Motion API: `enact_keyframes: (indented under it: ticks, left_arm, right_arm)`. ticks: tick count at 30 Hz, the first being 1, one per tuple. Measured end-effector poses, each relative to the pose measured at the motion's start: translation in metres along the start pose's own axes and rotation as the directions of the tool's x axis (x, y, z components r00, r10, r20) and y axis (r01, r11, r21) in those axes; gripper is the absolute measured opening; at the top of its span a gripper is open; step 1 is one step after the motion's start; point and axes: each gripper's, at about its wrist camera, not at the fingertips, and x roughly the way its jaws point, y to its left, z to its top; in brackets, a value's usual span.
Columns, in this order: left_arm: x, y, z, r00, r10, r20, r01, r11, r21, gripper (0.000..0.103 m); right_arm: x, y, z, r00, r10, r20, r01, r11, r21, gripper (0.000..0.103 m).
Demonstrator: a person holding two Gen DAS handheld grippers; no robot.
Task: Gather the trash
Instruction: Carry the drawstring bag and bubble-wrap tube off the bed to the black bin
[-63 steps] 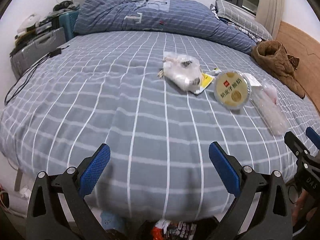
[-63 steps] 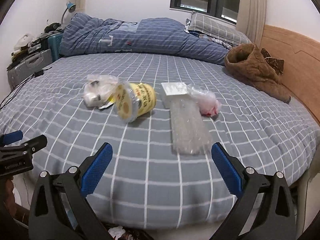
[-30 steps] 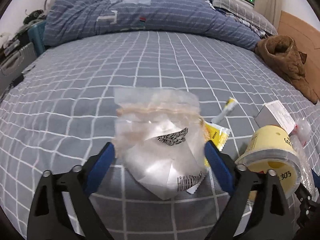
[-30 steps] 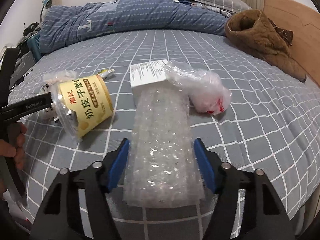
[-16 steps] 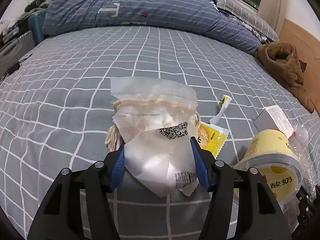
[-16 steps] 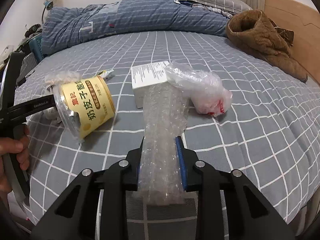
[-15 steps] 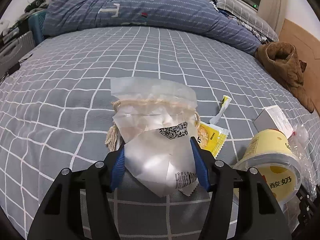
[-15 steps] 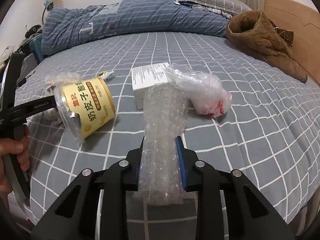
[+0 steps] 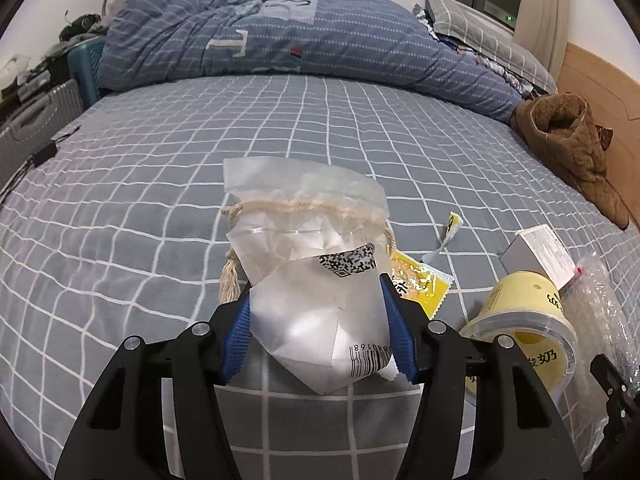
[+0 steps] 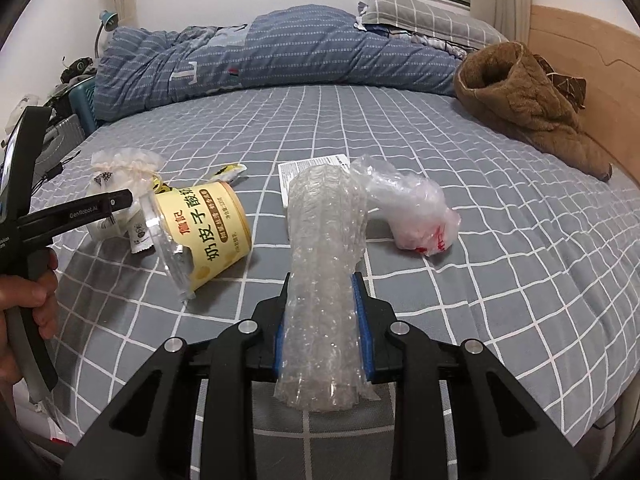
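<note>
My left gripper (image 9: 316, 320) is shut on a clear plastic bag (image 9: 308, 264) with a drawstring pouch and barcoded paper inside, held just above the grey checked bed (image 9: 160, 184). My right gripper (image 10: 322, 312) is shut on a roll of bubble wrap (image 10: 324, 240), lifted off the bed. A yellow yoghurt tub (image 10: 208, 232) lies on its side between them; it also shows in the left wrist view (image 9: 520, 332). A yellow sachet (image 9: 416, 284), a white box (image 9: 540, 248) and a crumpled clear bag (image 10: 416, 216) lie on the bed.
A folded blue duvet (image 9: 304, 48) and pillows lie at the far end. A brown fleece garment (image 10: 520, 100) lies at the right by the wooden headboard (image 10: 592, 56). A suitcase (image 9: 28, 128) and clutter stand left of the bed.
Both grippers have risen a little with their loads. The bubble wrap now stands up off the bed and hides part of the white box. The plastic bag has lifted slightly.
</note>
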Motion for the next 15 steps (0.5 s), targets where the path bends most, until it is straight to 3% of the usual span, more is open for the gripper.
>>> enact_keyframes:
  ticks: [15]
  left_arm:
    - [-0.031, -0.001, -0.001, 1.000, 0.013, 0.019, -0.014, 0.999, 0.035, 0.057]
  right_arm:
    - [-0.020, 0.012, 0.004, 1.000, 0.019, 0.009, -0.019, 1.000, -0.022, 0.026]
